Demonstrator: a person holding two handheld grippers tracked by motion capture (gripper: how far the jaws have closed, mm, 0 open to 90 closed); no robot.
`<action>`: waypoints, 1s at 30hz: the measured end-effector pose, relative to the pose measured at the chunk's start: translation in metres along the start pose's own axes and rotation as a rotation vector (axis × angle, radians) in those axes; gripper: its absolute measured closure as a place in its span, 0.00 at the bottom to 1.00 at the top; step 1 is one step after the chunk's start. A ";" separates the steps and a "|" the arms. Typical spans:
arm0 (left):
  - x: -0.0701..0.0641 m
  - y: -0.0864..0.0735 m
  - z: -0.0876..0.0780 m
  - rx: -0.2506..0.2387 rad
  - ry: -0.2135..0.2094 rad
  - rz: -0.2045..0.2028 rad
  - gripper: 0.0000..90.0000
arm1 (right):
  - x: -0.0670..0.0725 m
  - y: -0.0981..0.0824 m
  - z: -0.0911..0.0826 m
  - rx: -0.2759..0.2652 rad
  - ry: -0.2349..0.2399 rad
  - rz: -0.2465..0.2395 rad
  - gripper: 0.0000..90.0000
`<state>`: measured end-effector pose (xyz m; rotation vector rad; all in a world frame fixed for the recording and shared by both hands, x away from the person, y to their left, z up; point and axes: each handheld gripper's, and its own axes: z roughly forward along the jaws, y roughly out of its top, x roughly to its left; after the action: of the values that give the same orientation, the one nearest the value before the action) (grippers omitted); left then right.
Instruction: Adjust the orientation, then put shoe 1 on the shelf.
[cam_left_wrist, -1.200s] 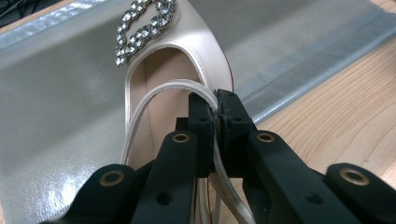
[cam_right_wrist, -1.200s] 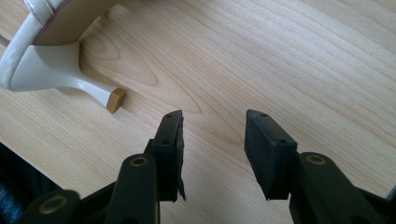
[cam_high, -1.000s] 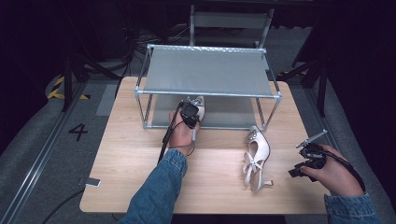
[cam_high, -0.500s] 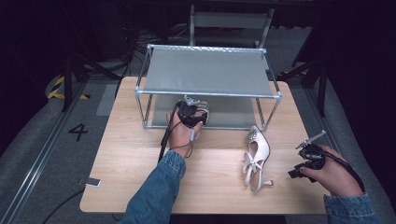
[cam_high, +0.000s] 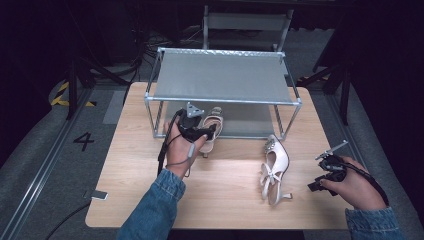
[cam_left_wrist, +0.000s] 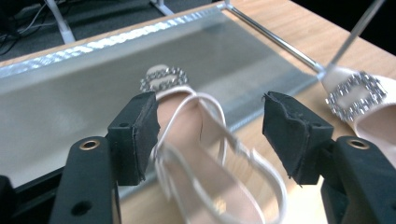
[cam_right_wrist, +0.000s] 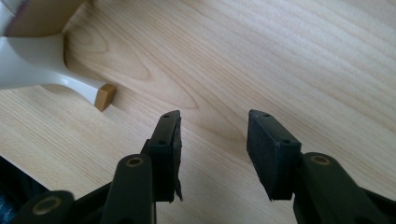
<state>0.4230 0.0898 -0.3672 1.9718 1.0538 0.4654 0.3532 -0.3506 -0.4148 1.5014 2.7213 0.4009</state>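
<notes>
A pale strappy heeled shoe (cam_high: 216, 120) with a jewelled buckle lies with its toe on the lower shelf (cam_left_wrist: 70, 107) of a metal rack (cam_high: 222, 100) and its heel out over the table. My left gripper (cam_high: 206, 131) hovers at its heel end; its jaws have just been opening and now stand open around the straps (cam_left_wrist: 187, 121), not pressing them. The matching shoe (cam_high: 274, 167) lies on the table to the right. My right gripper (cam_high: 320, 172) stays open low over the wood, right of that shoe's heel (cam_right_wrist: 46, 65), with nothing between its pads.
The rack's grey top shelf (cam_high: 220, 75) covers the back half of the wooden table (cam_high: 130, 190). A small flat tag (cam_high: 99, 195) lies at the table's front left edge. Dark floor with cables surrounds the table.
The left gripper's jaws have spread apart and let go of the shoe, which now rests partly on the lower shelf. The left hand has drawn back and up a little. The right hand stayed still.
</notes>
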 end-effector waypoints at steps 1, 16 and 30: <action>0.001 -0.002 -0.004 -0.001 -0.001 0.003 0.39 | 0.000 -0.001 0.000 0.002 0.001 0.003 0.62; 0.006 -0.035 -0.020 0.268 -0.028 0.045 0.33 | 0.001 -0.001 -0.001 0.000 -0.009 0.007 0.62; 0.010 -0.059 0.010 0.359 -0.110 0.126 0.40 | 0.003 0.004 0.003 0.008 -0.003 -0.010 0.62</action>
<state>0.4050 0.1113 -0.4213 2.3614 1.0002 0.2417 0.3548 -0.3451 -0.4167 1.4877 2.7306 0.3876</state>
